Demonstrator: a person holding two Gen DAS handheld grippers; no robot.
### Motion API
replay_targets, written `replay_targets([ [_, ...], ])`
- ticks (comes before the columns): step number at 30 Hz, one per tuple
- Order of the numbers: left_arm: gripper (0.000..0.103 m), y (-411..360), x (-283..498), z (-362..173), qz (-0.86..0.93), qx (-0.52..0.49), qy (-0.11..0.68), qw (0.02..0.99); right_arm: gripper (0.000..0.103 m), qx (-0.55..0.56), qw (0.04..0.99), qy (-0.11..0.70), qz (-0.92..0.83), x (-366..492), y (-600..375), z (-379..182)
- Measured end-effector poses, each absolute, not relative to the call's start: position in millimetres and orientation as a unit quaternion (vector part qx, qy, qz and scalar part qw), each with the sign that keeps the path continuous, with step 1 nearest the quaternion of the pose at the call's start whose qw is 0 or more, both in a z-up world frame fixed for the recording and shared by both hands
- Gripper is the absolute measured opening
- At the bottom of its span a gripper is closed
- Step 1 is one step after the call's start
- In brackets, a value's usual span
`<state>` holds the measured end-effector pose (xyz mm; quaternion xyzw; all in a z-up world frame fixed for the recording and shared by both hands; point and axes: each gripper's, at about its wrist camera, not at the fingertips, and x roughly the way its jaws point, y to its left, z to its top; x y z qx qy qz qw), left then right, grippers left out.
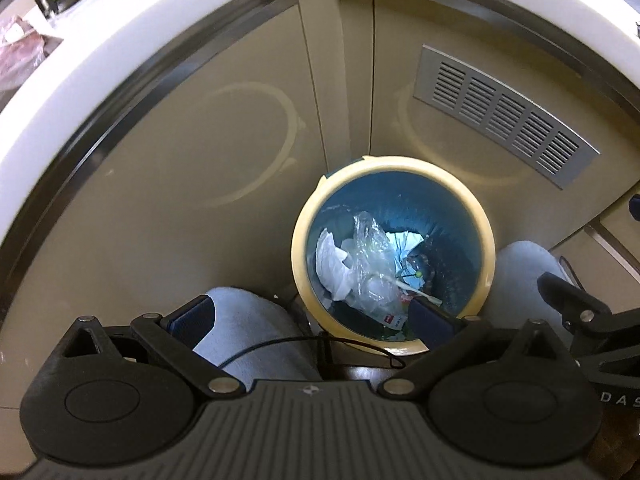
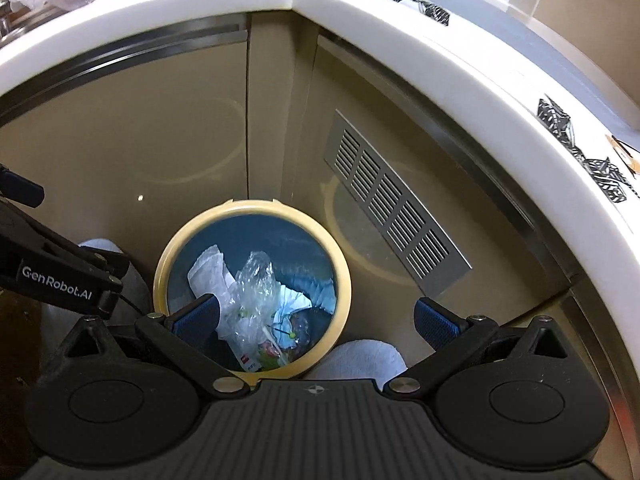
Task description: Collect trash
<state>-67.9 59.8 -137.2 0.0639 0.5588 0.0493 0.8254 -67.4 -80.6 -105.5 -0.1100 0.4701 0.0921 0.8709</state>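
Observation:
A round bin with a cream rim and blue inside stands on the floor in the cabinet corner. It holds crumpled white paper, clear plastic wrap and a white stick. It also shows in the right wrist view, cream rim and clear plastic. My left gripper is open and empty above the bin's near left. My right gripper is open and empty above the bin's near right edge; part of it shows at the right of the left wrist view.
Beige cabinet doors meet in a corner behind the bin, with a metal vent grille on the right door. A white countertop edge curves overhead, with wrappers lying on it. The person's pale knees flank the bin.

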Motion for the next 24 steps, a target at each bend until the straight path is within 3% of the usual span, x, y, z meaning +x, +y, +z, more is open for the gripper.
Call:
replay_targets([
  [24, 0.103, 54.2, -70.0, -134.7, 0.053, 0.079, 0.548, 0.831, 0.103, -0.103, 0.877, 0.462, 0.083, -68.8, -86.2, -105.2],
])
